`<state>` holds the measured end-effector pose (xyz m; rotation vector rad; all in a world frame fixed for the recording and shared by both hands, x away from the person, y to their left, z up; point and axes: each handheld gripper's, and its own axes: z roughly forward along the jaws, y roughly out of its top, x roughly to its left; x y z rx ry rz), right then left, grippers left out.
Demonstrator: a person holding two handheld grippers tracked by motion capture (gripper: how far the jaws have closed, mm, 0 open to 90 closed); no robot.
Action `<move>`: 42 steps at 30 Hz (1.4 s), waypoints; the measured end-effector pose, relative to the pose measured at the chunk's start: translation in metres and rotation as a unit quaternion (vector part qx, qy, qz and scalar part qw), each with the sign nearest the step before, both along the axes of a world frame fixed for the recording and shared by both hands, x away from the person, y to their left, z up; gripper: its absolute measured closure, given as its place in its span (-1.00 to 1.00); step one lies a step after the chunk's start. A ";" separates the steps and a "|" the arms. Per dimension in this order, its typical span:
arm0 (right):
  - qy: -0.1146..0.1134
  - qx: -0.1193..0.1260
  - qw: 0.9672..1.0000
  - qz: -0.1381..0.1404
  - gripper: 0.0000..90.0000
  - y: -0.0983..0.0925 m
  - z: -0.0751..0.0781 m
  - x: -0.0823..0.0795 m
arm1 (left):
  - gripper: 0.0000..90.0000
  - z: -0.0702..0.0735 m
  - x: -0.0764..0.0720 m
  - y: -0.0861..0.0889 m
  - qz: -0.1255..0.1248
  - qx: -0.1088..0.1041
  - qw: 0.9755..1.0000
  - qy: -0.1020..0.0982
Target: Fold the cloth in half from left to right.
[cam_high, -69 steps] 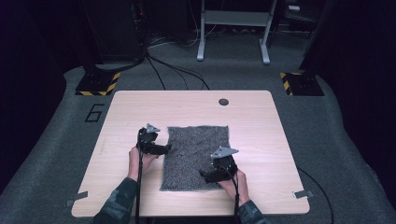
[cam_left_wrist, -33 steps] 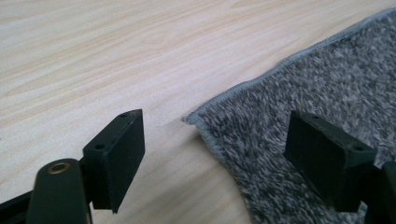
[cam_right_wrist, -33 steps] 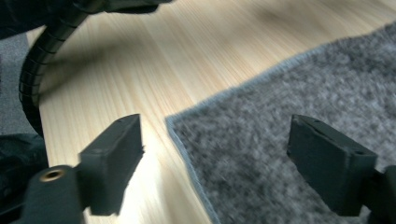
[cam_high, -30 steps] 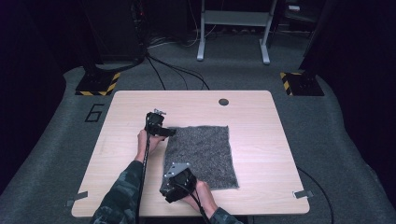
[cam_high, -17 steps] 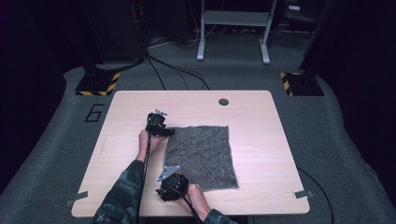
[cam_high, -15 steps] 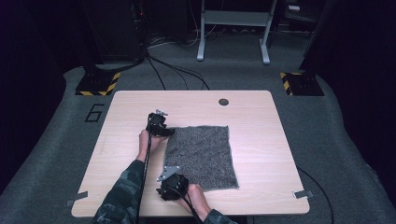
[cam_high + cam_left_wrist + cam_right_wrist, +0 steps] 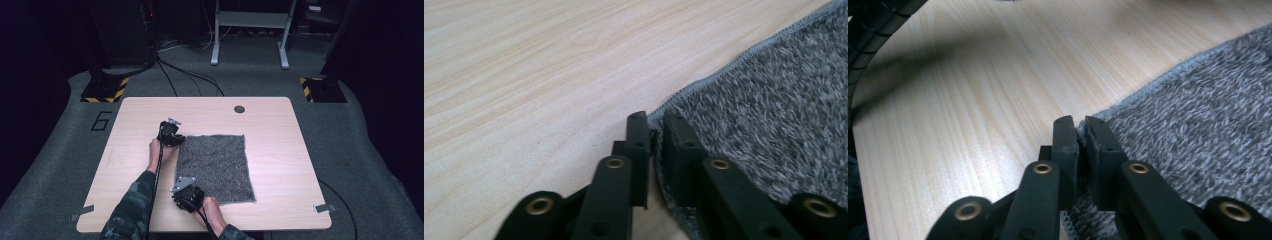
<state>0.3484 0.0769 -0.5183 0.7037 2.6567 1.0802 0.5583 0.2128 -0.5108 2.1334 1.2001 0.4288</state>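
Note:
A grey fuzzy cloth (image 7: 215, 167) lies flat on the wooden table (image 7: 135, 155). My left gripper (image 7: 177, 141) is at the cloth's far left corner. In the left gripper view its jaws (image 7: 655, 132) have just been closing and now pinch the stitched edge of the cloth (image 7: 774, 115). My right gripper (image 7: 179, 187) is at the near left corner. Its jaws (image 7: 1080, 132) have also just been closing and now clamp the hem of the cloth (image 7: 1198, 95). Both hands rest low on the table.
A dark round grommet (image 7: 239, 109) sits near the table's far edge. Bare wood (image 7: 280, 150) lies to the right of the cloth. On the carpet beyond the table are cables, a metal stand (image 7: 250, 20) and striped bases (image 7: 105, 90).
My right gripper has crossed from the cloth's near right side to its near left corner. The left gripper has shifted slightly farther, to the far left corner. The cloth still lies flat.

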 end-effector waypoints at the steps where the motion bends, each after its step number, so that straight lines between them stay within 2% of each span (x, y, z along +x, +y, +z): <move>1: 0.000 0.002 1.000 -0.001 0.90 0.000 0.000 0.000 | 0.90 0.000 0.000 -0.001 -0.002 0.003 1.000 -0.002; 4: -0.001 0.005 1.000 -0.008 0.91 0.000 0.000 -0.002 | 0.93 0.001 -0.001 -0.002 -0.006 0.009 1.000 -0.001; 9: -0.002 0.007 1.000 -0.004 0.91 -0.003 0.004 -0.003 | 0.94 0.003 -0.001 0.000 -0.003 0.008 1.000 -0.004; 12: -0.016 0.026 1.000 -0.006 0.91 -0.007 0.009 -0.003 | 0.95 0.008 0.000 0.001 0.001 0.011 1.000 -0.009; 17: -0.017 0.036 0.999 -0.010 0.92 -0.010 0.015 -0.003 | 0.95 0.017 -0.001 0.000 -0.003 0.019 1.000 -0.016; 21: -0.029 0.050 0.998 -0.014 0.92 -0.012 0.025 -0.005 | 0.95 0.028 0.000 0.001 0.000 0.018 1.000 -0.024; 22: -0.031 0.054 0.998 -0.014 0.92 -0.012 0.027 -0.005 | 0.95 0.034 0.001 0.002 0.000 0.016 0.999 -0.030; 24: -0.032 0.060 0.998 -0.015 0.92 -0.014 0.032 -0.004 | 0.95 0.038 0.000 0.001 0.000 0.022 0.999 -0.035; 30: -0.041 0.075 0.996 -0.017 0.92 -0.018 0.041 -0.003 | 0.95 0.051 0.003 0.002 0.002 0.026 0.999 -0.038; 32: -0.045 0.081 0.996 -0.021 0.92 -0.019 0.044 -0.003 | 0.95 0.056 0.003 0.001 -0.002 0.040 0.998 -0.041; 40: -0.061 0.094 0.994 -0.018 0.92 -0.019 0.057 -0.002 | 0.95 0.073 0.005 -0.002 -0.002 0.054 0.997 -0.053; 42: -0.070 0.100 0.992 -0.021 0.92 -0.019 0.062 -0.001 | 0.95 0.083 0.005 -0.004 -0.003 0.060 0.997 -0.056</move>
